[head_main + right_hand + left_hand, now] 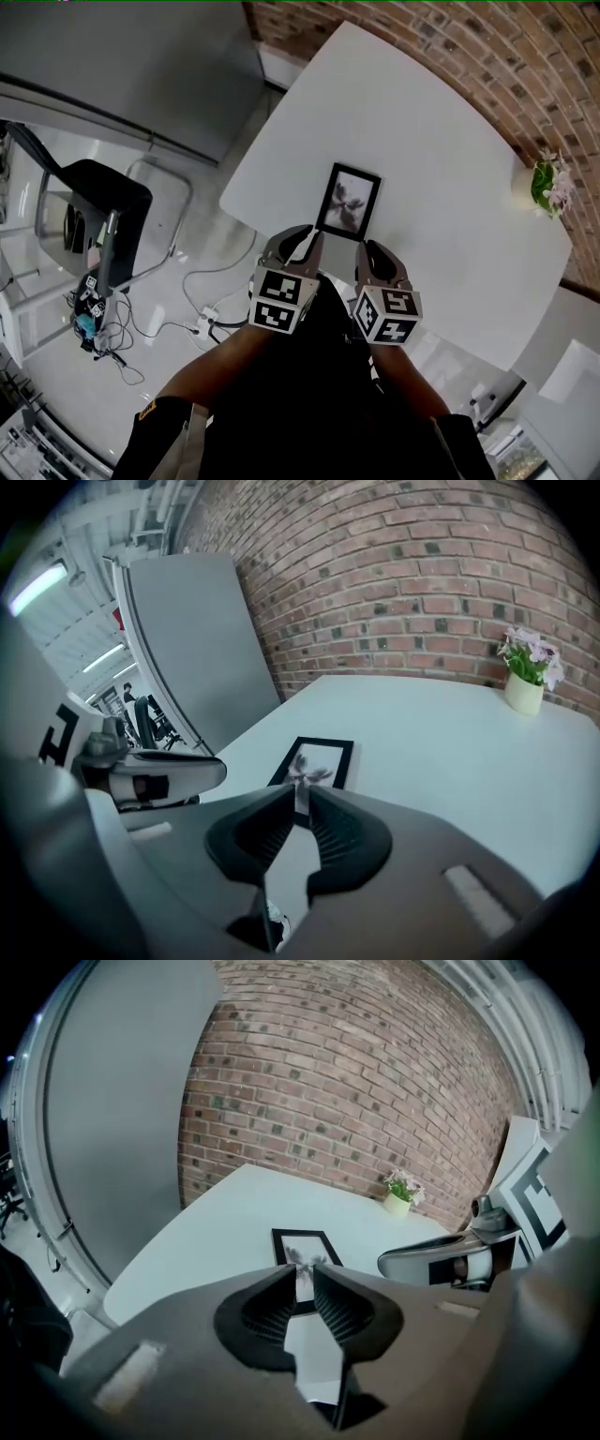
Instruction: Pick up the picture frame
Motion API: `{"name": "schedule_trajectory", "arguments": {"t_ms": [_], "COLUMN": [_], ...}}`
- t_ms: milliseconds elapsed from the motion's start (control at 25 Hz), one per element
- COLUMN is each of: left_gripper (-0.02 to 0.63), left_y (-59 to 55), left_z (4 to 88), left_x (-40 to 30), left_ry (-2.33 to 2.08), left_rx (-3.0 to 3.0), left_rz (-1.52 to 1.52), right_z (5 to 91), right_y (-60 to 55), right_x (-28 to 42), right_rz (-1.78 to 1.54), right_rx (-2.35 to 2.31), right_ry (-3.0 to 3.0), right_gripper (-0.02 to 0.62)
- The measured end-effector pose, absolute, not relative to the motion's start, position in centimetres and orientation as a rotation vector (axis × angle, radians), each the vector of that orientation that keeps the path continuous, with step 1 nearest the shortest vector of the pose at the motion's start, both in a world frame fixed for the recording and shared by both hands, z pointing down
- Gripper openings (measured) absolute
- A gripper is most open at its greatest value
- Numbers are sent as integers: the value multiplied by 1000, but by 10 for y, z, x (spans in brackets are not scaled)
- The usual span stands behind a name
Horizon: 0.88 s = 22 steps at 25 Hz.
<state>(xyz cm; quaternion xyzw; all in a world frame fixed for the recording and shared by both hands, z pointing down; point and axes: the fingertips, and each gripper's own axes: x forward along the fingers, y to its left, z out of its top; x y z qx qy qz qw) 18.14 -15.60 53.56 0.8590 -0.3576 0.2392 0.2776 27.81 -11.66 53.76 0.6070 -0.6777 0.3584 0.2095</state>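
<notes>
Now | left gripper (302, 238): slightly parted, empty | right gripper (366, 249): likewise | picture frame (349, 202) untouched

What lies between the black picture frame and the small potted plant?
Only bare white table between black picture frame and small potted plant; the head view shows it.
</notes>
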Motion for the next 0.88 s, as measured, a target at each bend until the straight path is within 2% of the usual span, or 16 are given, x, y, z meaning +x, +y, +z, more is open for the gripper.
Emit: {"name": "schedule_trajectory", "arguments": {"t_ms": [280,880], "left_gripper": [114,133], "left_y": [-169,-179], "left_z": [572,608], "left_x": [193,198], "left_ry": [-963,-974], "left_rx": [2228,2133], "left_rz": [716,773], "right_z": [572,606], "right_y": [-128,-138], "right_x": [287,290], "right_rz": [1078,1192], "right_rx": [1604,1524], "right_ry": [-1840,-1789], "right_gripper": [88,132]}}
